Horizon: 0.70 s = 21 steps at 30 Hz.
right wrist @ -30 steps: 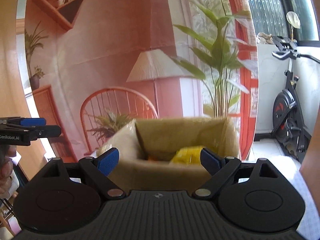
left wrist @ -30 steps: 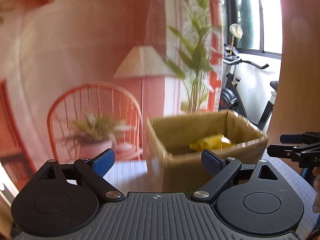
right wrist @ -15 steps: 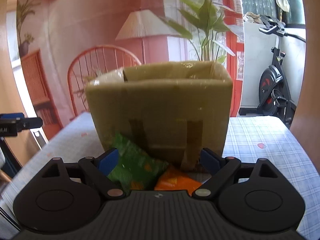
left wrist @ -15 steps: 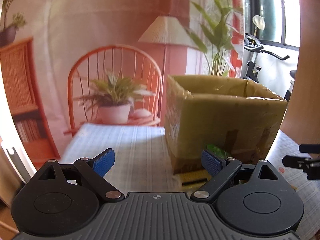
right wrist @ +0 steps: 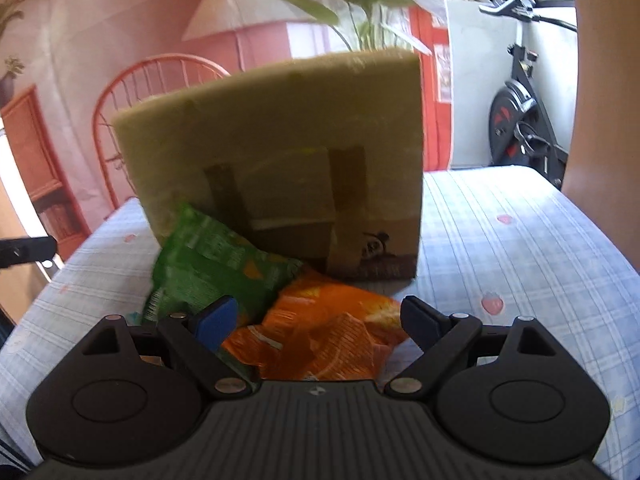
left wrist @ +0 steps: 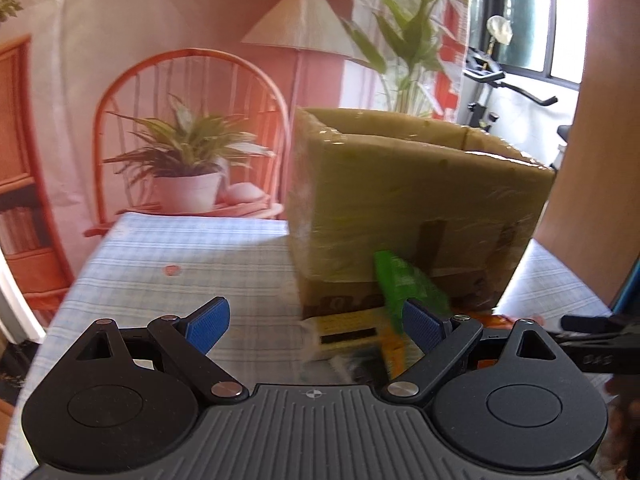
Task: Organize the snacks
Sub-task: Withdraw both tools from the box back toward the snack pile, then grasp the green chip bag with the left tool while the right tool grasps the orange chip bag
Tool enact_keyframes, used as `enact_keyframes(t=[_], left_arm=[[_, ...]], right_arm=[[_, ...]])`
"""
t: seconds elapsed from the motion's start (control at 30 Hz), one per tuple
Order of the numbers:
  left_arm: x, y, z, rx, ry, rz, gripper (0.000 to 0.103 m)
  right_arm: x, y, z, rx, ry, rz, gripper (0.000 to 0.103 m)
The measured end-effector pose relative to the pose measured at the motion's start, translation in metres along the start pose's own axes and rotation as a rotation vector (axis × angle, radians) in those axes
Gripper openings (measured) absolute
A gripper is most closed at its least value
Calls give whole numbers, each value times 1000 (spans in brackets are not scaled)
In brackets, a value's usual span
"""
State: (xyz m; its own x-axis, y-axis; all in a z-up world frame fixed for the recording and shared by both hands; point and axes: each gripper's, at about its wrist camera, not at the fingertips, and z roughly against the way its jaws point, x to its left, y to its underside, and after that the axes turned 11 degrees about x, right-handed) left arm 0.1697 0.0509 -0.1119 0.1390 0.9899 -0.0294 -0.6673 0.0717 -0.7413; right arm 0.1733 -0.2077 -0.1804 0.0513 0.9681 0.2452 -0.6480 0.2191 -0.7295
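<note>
Both hand-held grippers, left (left wrist: 316, 322) and right (right wrist: 316, 316), are spread wide and hold nothing. Bench (right wrist: 520, 240) carries the cardboard box (right wrist: 280, 152), open-topped, judged to be the store for the snacks. Green packet (right wrist: 212, 264) leans against the box front; orange packet (right wrist: 320, 328) lies just before it, between the right fingers, probably the next pick. Compared with half a second ago, both views sit lower and closer to the packets
</note>
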Motion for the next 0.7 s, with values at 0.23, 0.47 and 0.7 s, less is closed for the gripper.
enact_keyframes(t=[0.23, 0.47, 0.7], left_arm=[[-24, -3, -32, 38, 78, -43, 95], [-41, -14, -82, 113, 185, -70, 95], [-47, -10, -128, 226, 237, -55, 85]], right_arm=[[-16, 0, -19, 48, -19, -82, 91], [-24, 2, -29, 67, -71, -141, 91], [-28, 4, -30, 73, -102, -172, 91]])
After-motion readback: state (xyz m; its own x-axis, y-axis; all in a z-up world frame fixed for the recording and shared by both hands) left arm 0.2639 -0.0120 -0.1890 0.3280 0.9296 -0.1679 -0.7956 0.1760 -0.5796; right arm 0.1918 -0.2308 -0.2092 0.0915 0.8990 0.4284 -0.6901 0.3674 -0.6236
